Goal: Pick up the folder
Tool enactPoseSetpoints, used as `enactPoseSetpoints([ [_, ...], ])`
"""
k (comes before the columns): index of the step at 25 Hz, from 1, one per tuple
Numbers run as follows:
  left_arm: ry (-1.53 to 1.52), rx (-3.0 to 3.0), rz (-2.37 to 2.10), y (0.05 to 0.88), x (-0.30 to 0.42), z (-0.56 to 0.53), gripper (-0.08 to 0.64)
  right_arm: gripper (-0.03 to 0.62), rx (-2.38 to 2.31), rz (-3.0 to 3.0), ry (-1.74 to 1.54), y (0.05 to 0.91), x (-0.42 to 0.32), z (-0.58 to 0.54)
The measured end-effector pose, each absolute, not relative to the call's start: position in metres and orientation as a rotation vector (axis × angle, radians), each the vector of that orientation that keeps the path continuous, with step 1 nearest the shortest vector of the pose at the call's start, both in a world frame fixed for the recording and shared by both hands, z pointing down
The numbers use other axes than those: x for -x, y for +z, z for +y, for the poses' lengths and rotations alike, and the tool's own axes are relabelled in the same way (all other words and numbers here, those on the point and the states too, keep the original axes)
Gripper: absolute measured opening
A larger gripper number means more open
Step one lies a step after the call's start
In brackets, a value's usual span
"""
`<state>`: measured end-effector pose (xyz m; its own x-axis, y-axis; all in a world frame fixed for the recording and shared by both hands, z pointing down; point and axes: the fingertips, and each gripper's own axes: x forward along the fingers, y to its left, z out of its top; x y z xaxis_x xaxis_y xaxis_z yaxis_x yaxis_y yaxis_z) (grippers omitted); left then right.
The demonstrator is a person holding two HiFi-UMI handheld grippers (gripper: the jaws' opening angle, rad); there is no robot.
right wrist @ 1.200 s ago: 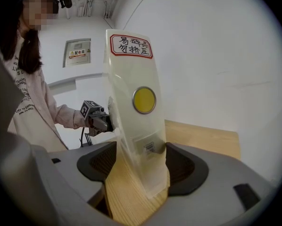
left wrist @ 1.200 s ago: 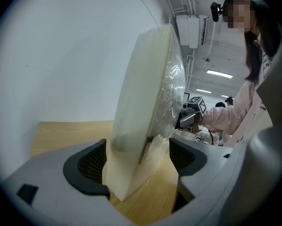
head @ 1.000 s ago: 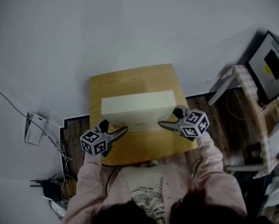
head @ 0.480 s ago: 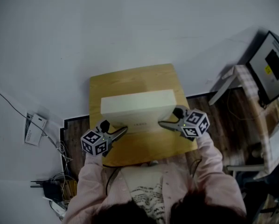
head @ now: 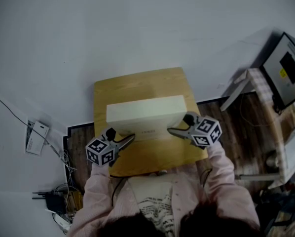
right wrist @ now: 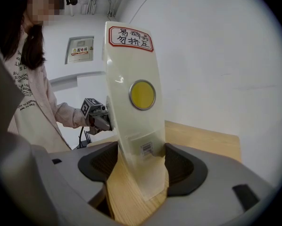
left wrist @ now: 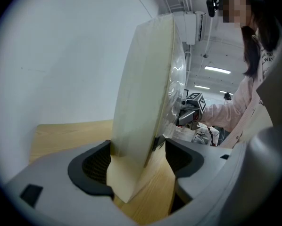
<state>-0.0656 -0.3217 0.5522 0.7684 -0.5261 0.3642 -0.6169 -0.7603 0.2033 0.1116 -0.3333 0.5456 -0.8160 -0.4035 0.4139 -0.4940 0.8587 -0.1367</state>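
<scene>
A thick cream box folder (head: pixel 145 113) stands on its long edge across a small wooden table (head: pixel 137 85). My left gripper (head: pixel 130 138) is at the folder's left end and my right gripper (head: pixel 171 130) at its right end. In the left gripper view the folder (left wrist: pixel 145 88) fills the gap of the left gripper (left wrist: pixel 136 157); its jaws have just been closing and both pads now touch it. In the right gripper view the folder's clear end (right wrist: pixel 136 117), with a yellow dot and a red-framed label, sits between the right gripper's (right wrist: pixel 141 161) pads and touches both.
The table stands against a white wall, with the person close to its near edge. A dark screen (head: pixel 285 68) on a cloth-covered stand (head: pixel 261 88) is at the right. Cables and a power strip (head: pixel 54 199) and a paper tag (head: pixel 36 135) are at the left.
</scene>
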Motion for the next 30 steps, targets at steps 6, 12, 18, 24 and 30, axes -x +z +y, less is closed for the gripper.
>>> enactPoseSetpoints([
  [6, 0.358, -2.646, -0.9, 0.542, 0.064, -0.322, 0.356, 0.327, -0.706, -2.703, 0.358, 0.535, -0.115, -0.336],
  [12, 0.317, -2.66, -0.924, 0.529, 0.067, -0.322, 0.354, 0.327, -0.737, -2.736, 0.366, 0.524, -0.113, -0.334],
  [18, 0.272, -2.671, -0.947, 0.515, 0.068, -0.322, 0.354, 0.327, -0.764, -2.773, 0.372, 0.508, -0.112, -0.334],
  [24, 0.234, -2.69, -0.967, 0.5, 0.069, -0.322, 0.354, 0.327, -0.794, -2.805, 0.384, 0.494, -0.112, -0.332],
  [30, 0.194, -2.698, -0.987, 0.486, 0.071, -0.322, 0.354, 0.327, -0.827, -2.833, 0.388, 0.48, -0.111, -0.332],
])
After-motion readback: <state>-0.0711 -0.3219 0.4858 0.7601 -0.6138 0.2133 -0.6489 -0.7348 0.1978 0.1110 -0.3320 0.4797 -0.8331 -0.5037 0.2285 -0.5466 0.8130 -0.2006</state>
